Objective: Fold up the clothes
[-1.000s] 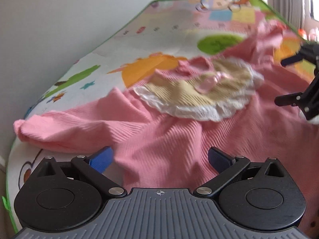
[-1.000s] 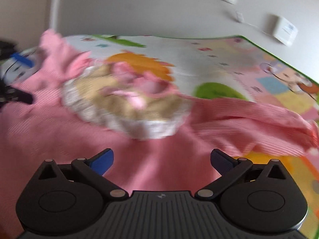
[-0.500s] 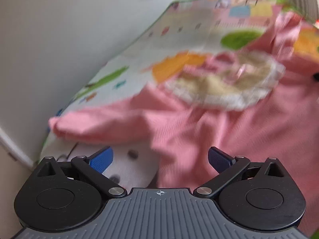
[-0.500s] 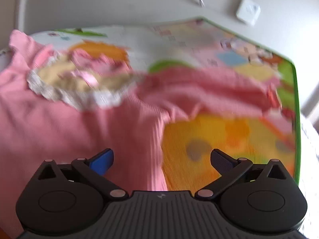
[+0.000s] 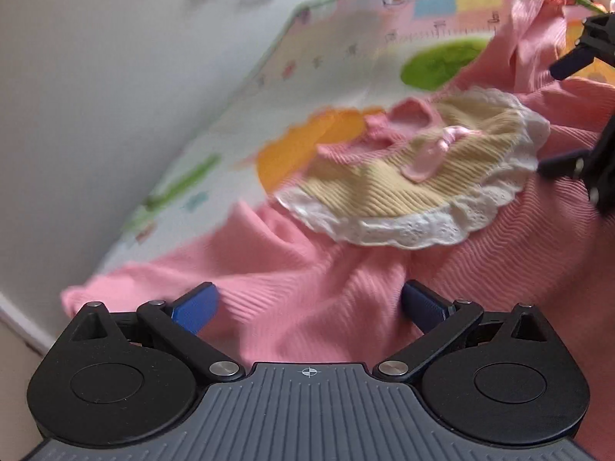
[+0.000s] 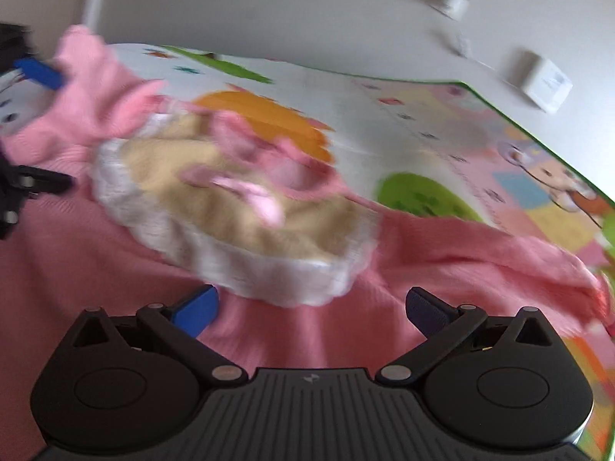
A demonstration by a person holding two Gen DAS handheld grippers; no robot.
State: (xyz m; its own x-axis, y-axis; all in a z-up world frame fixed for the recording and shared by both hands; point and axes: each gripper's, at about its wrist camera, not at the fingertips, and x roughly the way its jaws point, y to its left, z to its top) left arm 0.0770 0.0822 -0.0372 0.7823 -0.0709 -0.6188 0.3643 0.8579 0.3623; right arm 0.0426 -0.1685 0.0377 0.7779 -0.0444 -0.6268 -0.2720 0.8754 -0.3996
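Left gripper [image 5: 307,303] hovering at bottom of frame, fingers spread wide, gripping nothing, over pink garment [image 5: 326,296]. Right gripper [image 6: 311,305] likewise gaping, empty, above same garment. Garment lying spread across colourful play mat [image 5: 346,57], filling frame centre; cream lace-edged collar [image 5: 415,188] sitting centre right. Right-wrist view blurred.

One pink garment [image 5: 346,288], one play mat [image 5: 346,57] — two grippers [image 5: 307,303]
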